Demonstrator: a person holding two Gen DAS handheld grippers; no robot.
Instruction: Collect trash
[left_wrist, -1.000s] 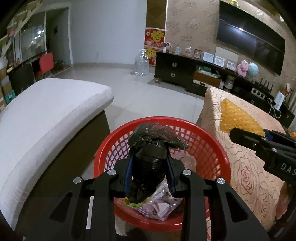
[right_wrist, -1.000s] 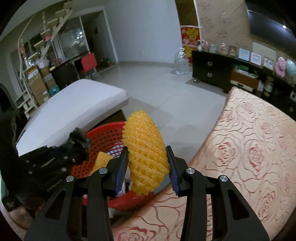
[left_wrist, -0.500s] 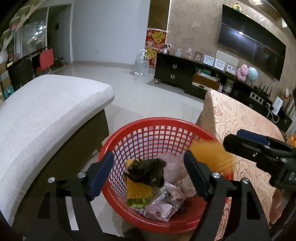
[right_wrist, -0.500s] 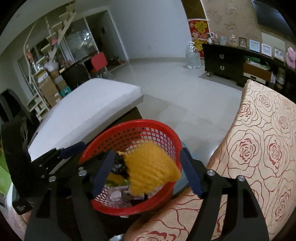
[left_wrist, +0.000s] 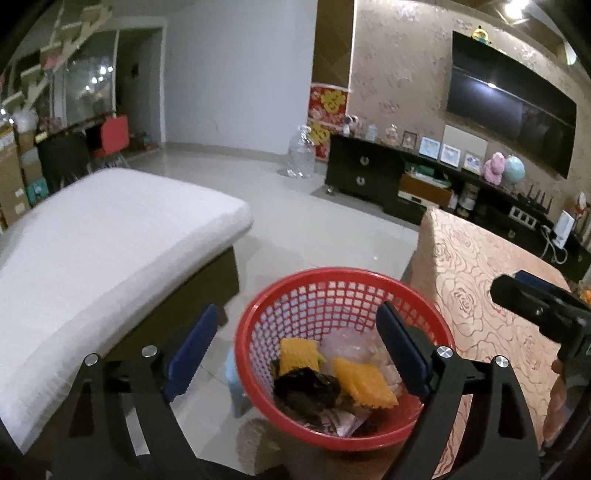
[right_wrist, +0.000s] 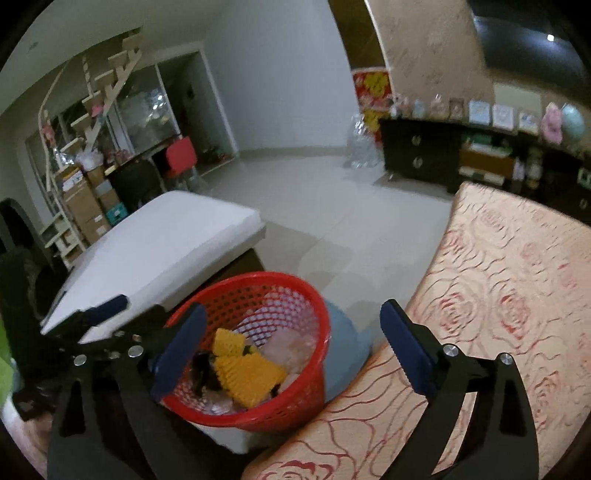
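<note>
Home living room, wall television (left_wrist: 511, 107), sofa (left_wrist: 110, 243), dark sideboard (left_wrist: 364, 171)

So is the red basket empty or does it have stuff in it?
It has stuff in it. The red basket holds two yellow foam nets, a crumpled black bag and some wrappers, but it is not full.

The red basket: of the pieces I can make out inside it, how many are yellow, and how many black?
Yellow foam nets: 2
Black crumpled bag: 1
Total: 3, lying in the red basket on pale wrappers too jumbled to count.
</note>
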